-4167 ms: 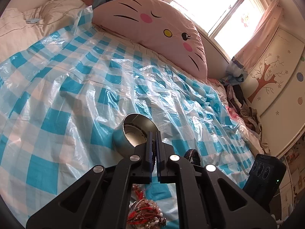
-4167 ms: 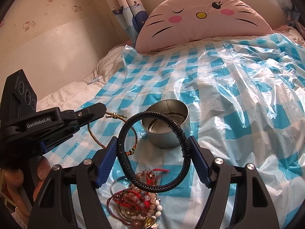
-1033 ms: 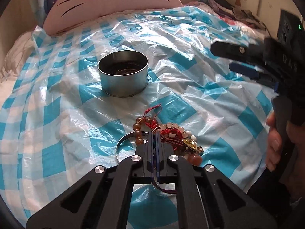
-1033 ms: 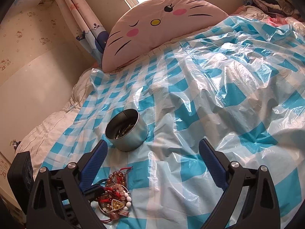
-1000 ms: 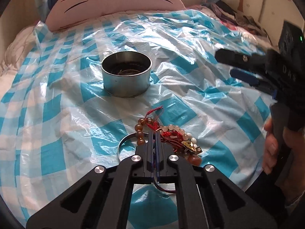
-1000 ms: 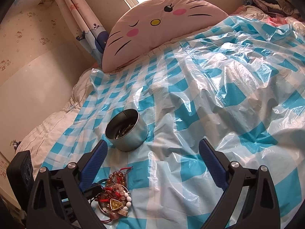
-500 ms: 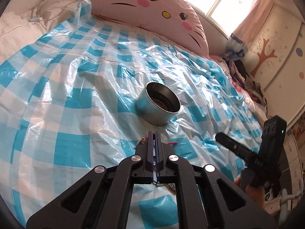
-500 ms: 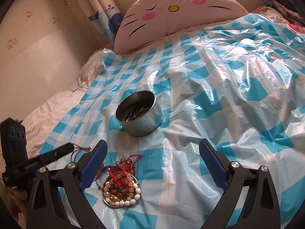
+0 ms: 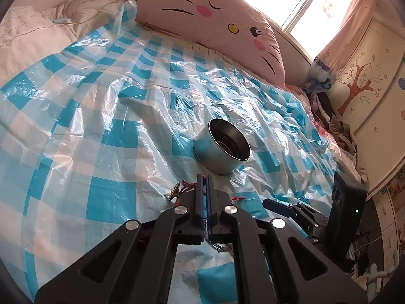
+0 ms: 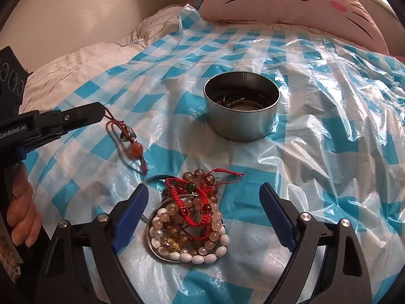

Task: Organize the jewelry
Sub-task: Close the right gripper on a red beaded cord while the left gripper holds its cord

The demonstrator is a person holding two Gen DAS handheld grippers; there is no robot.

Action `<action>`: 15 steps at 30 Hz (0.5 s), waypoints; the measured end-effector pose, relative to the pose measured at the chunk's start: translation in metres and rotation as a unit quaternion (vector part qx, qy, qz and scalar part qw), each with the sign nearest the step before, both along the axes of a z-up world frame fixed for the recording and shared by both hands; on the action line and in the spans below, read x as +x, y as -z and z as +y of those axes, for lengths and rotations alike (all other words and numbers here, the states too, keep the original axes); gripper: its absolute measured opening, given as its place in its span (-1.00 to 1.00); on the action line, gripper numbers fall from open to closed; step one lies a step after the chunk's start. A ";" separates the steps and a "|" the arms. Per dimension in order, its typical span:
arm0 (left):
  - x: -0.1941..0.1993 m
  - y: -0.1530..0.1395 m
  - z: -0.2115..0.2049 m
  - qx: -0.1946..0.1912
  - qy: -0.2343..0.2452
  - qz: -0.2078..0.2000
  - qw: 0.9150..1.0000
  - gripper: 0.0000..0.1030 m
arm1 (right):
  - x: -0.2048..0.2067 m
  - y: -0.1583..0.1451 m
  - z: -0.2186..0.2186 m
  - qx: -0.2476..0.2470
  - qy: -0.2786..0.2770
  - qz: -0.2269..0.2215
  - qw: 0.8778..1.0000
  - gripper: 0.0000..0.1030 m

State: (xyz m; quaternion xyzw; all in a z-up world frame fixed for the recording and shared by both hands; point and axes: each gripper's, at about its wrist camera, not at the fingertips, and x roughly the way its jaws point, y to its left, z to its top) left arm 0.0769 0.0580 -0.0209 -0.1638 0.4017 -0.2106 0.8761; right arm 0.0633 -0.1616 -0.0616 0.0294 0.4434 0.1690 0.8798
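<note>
The left gripper is pressing its 2 fingers together on a red cord, with a small charm dangling just left of the tips. A tin is sitting beyond on the checked sheet (something dark is lying inside). The right gripper is reaching in at lower right. A cat pillow is resting behind.
</note>
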 end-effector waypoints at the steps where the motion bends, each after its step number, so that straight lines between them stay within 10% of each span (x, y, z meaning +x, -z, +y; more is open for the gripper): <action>1: 0.000 0.000 0.000 0.000 0.001 0.001 1.000 -0.96 | 0.002 0.003 0.001 0.000 -0.001 0.007 1.000 0.51; 7: 0.000 0.001 0.001 0.001 0.001 0.002 1.000 -0.96 | 0.015 0.014 0.009 0.005 -0.025 0.023 0.999 0.02; 11: 0.000 0.002 0.001 0.000 0.001 0.002 1.000 -0.96 | 0.014 0.011 0.004 0.025 -0.024 0.019 0.999 -0.72; 15: 0.000 0.001 0.001 0.002 0.002 0.002 1.000 -0.96 | 0.012 0.006 -0.005 0.051 -0.013 0.011 0.999 -0.79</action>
